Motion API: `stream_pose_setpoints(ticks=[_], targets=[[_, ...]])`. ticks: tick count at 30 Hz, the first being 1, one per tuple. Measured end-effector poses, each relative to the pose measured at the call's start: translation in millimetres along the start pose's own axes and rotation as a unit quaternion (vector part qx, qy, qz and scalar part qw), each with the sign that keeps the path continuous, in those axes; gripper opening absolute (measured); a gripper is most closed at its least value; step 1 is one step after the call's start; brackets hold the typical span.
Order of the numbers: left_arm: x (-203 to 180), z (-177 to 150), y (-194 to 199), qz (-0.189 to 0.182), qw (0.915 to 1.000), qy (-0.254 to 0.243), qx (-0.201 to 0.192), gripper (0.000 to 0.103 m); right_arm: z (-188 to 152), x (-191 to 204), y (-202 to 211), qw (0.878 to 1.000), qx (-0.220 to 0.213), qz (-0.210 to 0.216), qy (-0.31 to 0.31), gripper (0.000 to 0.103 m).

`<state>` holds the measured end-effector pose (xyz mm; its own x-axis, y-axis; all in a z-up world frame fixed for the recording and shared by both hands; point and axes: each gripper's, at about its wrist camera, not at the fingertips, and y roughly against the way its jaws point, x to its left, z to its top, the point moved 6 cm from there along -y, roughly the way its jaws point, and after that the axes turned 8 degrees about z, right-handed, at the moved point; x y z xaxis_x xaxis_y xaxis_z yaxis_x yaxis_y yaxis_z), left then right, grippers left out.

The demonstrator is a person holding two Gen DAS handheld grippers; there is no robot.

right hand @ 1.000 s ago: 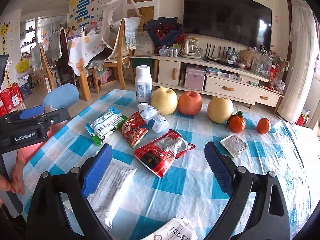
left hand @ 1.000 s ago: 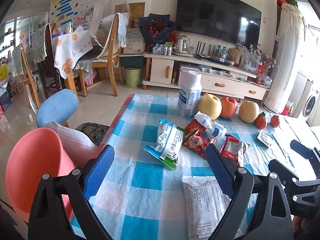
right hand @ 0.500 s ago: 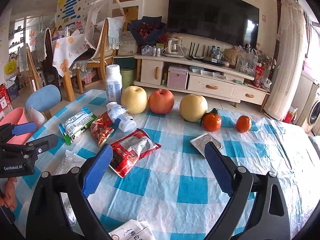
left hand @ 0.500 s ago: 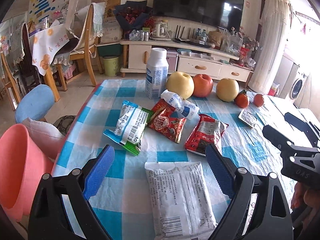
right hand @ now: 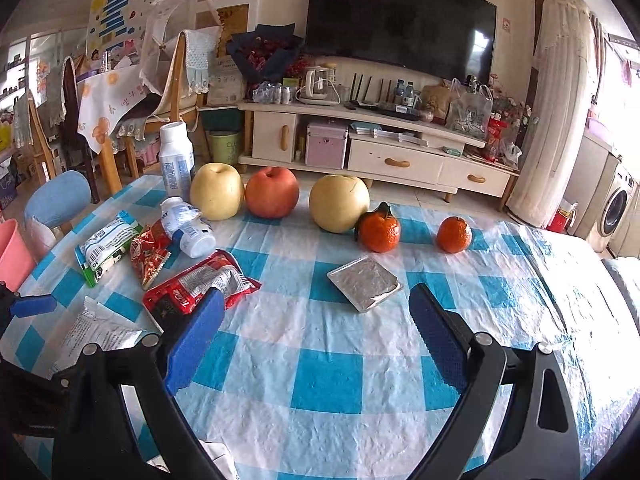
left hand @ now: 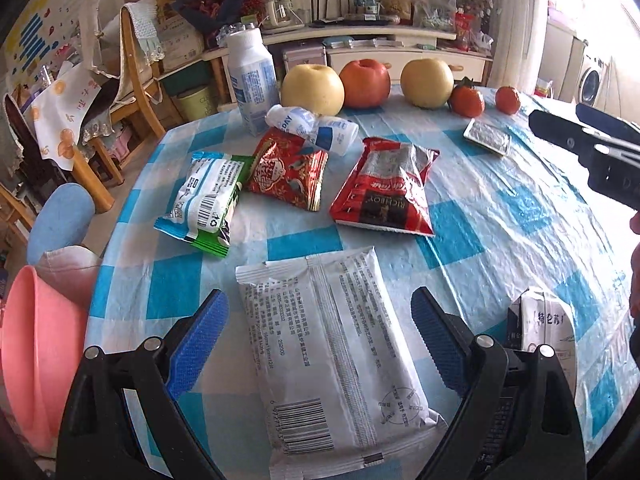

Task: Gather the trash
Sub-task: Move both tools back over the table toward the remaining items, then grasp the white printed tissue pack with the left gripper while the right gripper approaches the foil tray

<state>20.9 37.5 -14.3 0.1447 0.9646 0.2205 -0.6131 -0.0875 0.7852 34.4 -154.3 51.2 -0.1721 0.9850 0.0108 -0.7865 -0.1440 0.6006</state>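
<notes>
My left gripper [left hand: 319,320] is open, its jaws on either side of a white wrapper [left hand: 332,356] lying flat on the checked tablecloth [left hand: 500,216]. Beyond lie a green-white packet [left hand: 204,200], a red patterned packet [left hand: 288,172], a red Richeoy bag [left hand: 388,192], a crushed white bottle [left hand: 312,128] and a foil tray [left hand: 487,137]. My right gripper [right hand: 312,320] is open and empty above the cloth, near the foil tray [right hand: 364,283] and the red bag [right hand: 200,288]. A pink bin [left hand: 36,360] stands left of the table.
An upright white bottle [left hand: 252,80], two yellow pears [right hand: 340,204], a red apple [right hand: 272,198] and two oranges [right hand: 454,235] line the far edge. A small carton [left hand: 548,332] lies at the right. A blue stool [left hand: 60,216] and chairs stand left.
My left gripper has moved forward and down over the white wrapper, which now lies between its jaws. My right gripper has swung right, toward the foil tray.
</notes>
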Motion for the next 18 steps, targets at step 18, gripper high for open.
stream_pose_setpoints(ticks=[18], targets=[[-8, -9, -25, 0.026, 0.9989, 0.001, 0.038, 0.092, -3, -28, -13, 1.000, 0.017, -0.002, -0.020, 0.094]])
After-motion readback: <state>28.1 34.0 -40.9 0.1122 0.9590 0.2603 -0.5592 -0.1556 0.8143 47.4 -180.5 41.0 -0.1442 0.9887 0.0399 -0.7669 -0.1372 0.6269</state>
